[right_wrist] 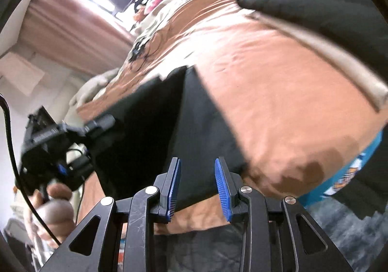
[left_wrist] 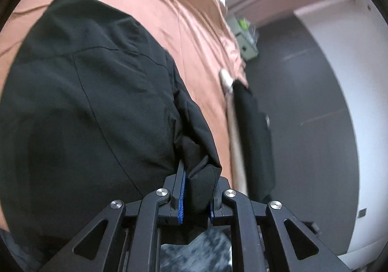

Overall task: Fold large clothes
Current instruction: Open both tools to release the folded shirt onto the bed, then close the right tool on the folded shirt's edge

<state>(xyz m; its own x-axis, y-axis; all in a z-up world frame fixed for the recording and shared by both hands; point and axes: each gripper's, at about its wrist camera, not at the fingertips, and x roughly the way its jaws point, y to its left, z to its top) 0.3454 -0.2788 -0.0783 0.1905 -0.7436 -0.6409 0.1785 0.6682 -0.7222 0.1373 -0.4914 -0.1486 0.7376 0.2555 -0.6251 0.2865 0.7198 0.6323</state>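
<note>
Surface: rust-orange bedspread point(left_wrist: 198, 29) covers a bed, with dark floor point(left_wrist: 303, 102) beside it.
Garment: black jacket point(left_wrist: 84, 92) lies spread on the bedspread, one part bunched toward the near edge.
Left gripper point(left_wrist: 197, 195): blue pads pinch a thick fold of the black jacket.
Right gripper point(right_wrist: 197, 187): jaws spread apart, nothing between them, hovering just over the jacket's edge near the bed's side.
Left hand point(right_wrist: 54, 201): grips the other tool's handle, blurred.
</note>
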